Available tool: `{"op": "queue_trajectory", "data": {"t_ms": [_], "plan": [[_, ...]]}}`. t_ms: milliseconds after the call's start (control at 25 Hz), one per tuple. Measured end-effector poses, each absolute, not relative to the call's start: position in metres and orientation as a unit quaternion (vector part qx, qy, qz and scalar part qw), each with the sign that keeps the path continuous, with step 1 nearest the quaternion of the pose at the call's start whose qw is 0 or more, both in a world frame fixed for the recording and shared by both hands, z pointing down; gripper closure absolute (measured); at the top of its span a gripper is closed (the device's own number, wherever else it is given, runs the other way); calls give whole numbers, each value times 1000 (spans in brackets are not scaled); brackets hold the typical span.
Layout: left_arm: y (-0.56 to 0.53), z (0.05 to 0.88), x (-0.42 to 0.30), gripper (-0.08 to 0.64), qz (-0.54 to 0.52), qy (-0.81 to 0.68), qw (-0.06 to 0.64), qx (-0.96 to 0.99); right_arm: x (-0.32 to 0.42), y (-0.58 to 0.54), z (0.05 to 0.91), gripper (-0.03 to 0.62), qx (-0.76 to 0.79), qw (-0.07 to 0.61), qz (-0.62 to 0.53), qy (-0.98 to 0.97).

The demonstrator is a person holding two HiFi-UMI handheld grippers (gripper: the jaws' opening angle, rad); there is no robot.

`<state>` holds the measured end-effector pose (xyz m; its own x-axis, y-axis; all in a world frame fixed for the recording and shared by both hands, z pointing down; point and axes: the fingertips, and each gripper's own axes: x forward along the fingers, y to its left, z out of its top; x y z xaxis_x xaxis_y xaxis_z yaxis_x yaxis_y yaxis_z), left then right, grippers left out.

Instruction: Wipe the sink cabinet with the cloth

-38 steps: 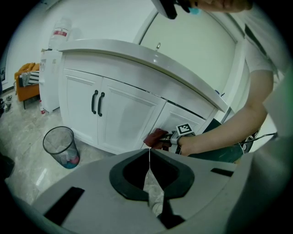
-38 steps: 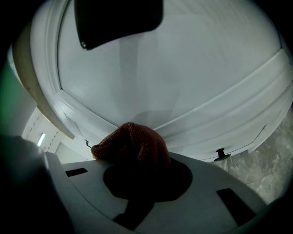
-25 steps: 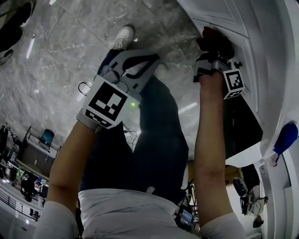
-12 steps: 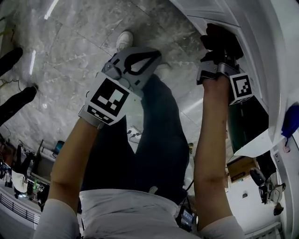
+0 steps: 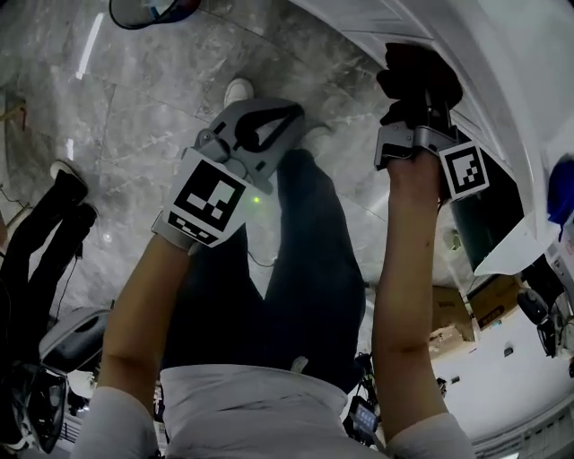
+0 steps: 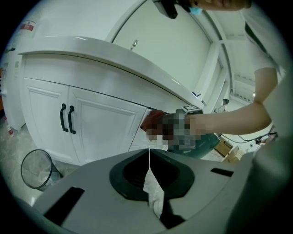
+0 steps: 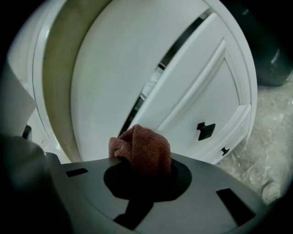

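My right gripper (image 5: 415,97) is shut on a reddish-brown cloth (image 7: 143,151) and presses it against a white door of the sink cabinet (image 7: 192,87). In the head view the cloth (image 5: 418,72) looks dark, bunched at the jaw tips against the cabinet (image 5: 421,22). From the left gripper view the cloth (image 6: 152,121) sits just under the white countertop (image 6: 114,52). My left gripper (image 5: 266,118) hangs over the floor, away from the cabinet, with its jaws shut (image 6: 149,153). A pale patch shows in the slit behind its tips; I cannot tell what it is.
The cabinet has two black bar handles (image 6: 67,119) on its left doors and a black knob (image 7: 205,130). A wire waste bin (image 6: 36,170) stands on the marble floor (image 5: 134,108). A dark green bin (image 5: 489,215) sits beside the cabinet. Another person's legs (image 5: 45,233) stand at left.
The right gripper with the cloth has shifted slightly along the cabinet door. The left gripper has barely moved. Someone's legs have come further into view at left.
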<state>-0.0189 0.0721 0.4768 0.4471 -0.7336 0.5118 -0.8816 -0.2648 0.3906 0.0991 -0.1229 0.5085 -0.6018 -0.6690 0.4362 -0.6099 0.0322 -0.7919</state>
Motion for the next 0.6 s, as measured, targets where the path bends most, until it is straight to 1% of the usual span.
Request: {"op": "queue_trajectory", "data": {"t_ms": [160, 360, 600], "plan": [[64, 474, -23, 548, 111, -504, 323, 793, 105, -125, 483, 549, -450, 50, -529, 718], [62, 474, -19, 548, 113, -489, 321, 803, 116, -131, 474, 549, -456, 77, -542, 702], [63, 477, -20, 548, 112, -486, 325, 804, 127, -133, 475, 549, -465, 71, -531, 705]]}}
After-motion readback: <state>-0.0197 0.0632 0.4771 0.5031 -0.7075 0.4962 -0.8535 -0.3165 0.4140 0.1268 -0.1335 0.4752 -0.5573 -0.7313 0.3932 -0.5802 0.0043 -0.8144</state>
